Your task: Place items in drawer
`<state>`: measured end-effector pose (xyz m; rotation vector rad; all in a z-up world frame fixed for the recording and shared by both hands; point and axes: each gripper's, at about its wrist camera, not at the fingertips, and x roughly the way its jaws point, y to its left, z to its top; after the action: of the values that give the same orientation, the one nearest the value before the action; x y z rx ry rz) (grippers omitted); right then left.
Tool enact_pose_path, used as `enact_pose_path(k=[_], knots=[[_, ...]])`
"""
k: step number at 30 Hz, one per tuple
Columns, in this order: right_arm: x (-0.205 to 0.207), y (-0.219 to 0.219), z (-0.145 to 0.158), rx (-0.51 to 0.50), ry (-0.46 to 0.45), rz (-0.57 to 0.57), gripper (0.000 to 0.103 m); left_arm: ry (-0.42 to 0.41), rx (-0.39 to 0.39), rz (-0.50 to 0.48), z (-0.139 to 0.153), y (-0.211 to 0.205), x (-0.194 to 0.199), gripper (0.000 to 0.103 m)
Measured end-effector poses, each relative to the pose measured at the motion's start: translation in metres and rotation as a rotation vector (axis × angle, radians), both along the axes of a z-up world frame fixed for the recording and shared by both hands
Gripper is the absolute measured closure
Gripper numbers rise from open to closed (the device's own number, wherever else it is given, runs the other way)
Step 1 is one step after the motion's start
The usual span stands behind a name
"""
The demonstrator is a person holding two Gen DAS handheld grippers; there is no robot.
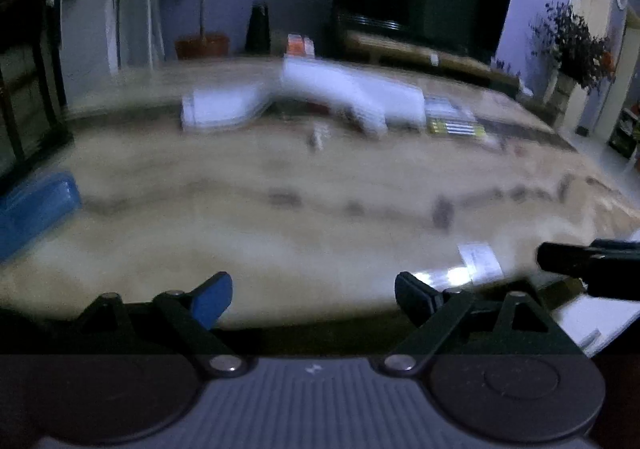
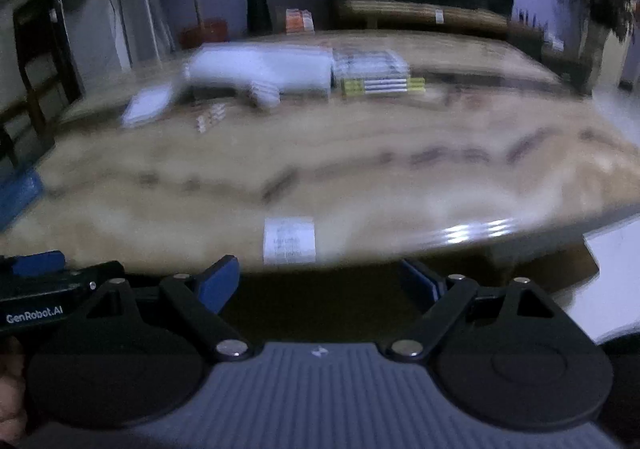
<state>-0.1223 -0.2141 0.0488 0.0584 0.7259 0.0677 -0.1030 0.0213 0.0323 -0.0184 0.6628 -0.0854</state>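
Grippers hang at the near table (image 2: 360, 177) edge, left gripper (image 1: 314, 299) and right gripper (image 2: 320, 283) both spread and empty (ready to approach); white drawer unit (image 2: 260, 69) sits far across, small items (image 2: 210, 117) just before it.

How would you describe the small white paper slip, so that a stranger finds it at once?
Start at the marbled beige table. At its near edge, in front of the right hand-held gripper, lies a white paper slip. It alone lies flat there, apart from the white things at the far side.

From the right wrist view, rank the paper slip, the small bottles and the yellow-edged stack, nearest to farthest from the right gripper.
1. paper slip, straight ahead at the table's near edge.
2. small bottles, mid-table, left.
3. yellow-edged stack, far side, slightly right.
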Motion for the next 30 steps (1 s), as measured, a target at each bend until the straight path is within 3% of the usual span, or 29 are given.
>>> enact_pose_path(k=[4, 8, 14, 18, 21, 30], knots=[[0.041, 0.006, 0.022, -0.078, -0.09, 0.017, 0.015, -0.066, 0.022, 0.044, 0.026, 0.011, 0.036, 0.006], [0.083, 0.012, 0.017, -0.155, -0.131, 0.029, 0.015, -0.072, 0.03, 0.07, 0.032, 0.019, 0.073, 0.006], [0.139, 0.007, -0.007, -0.098, -0.069, 0.028, 0.018, -0.084, 0.078, 0.066, 0.033, 0.014, 0.11, 0.006], [0.169, 0.004, -0.021, -0.116, -0.006, 0.013, 0.019, -0.101, 0.059, 0.059, 0.026, 0.016, 0.125, 0.006], [0.176, -0.002, -0.027, -0.098, 0.024, 0.011, 0.019, -0.062, 0.066, 0.072, 0.014, 0.02, 0.136, 0.006], [0.185, -0.012, -0.037, -0.102, 0.063, -0.019, 0.019, 0.001, -0.026, 0.132, 0.003, 0.039, 0.158, 0.006]])
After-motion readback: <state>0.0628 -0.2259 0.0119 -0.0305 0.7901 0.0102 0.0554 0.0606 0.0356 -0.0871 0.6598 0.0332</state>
